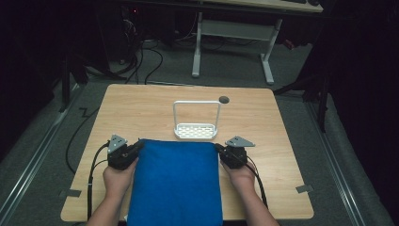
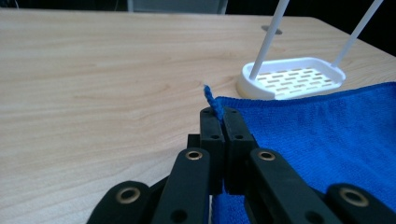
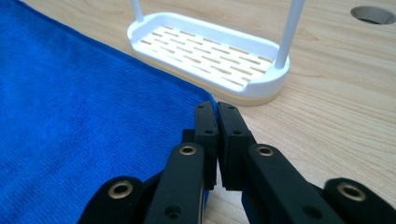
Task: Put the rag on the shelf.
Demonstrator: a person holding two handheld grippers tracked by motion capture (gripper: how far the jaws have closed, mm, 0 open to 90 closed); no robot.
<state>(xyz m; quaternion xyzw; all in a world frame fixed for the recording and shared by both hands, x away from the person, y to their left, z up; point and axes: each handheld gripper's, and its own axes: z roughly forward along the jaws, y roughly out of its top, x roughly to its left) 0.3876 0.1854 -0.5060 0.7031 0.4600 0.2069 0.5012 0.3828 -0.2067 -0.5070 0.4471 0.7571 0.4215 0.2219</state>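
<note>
I am pinching the blue cloth (image 1: 175,181) with both claws: my left claw (image 2: 218,114) is gripping its far left corner and my right claw (image 3: 215,112) is gripping its far right corner. The cloth is lying flat on the worktop (image 1: 141,110), just in front of the white rack (image 1: 196,131).

No text, label, brand, number or sign can be read anywhere in these views.
</note>
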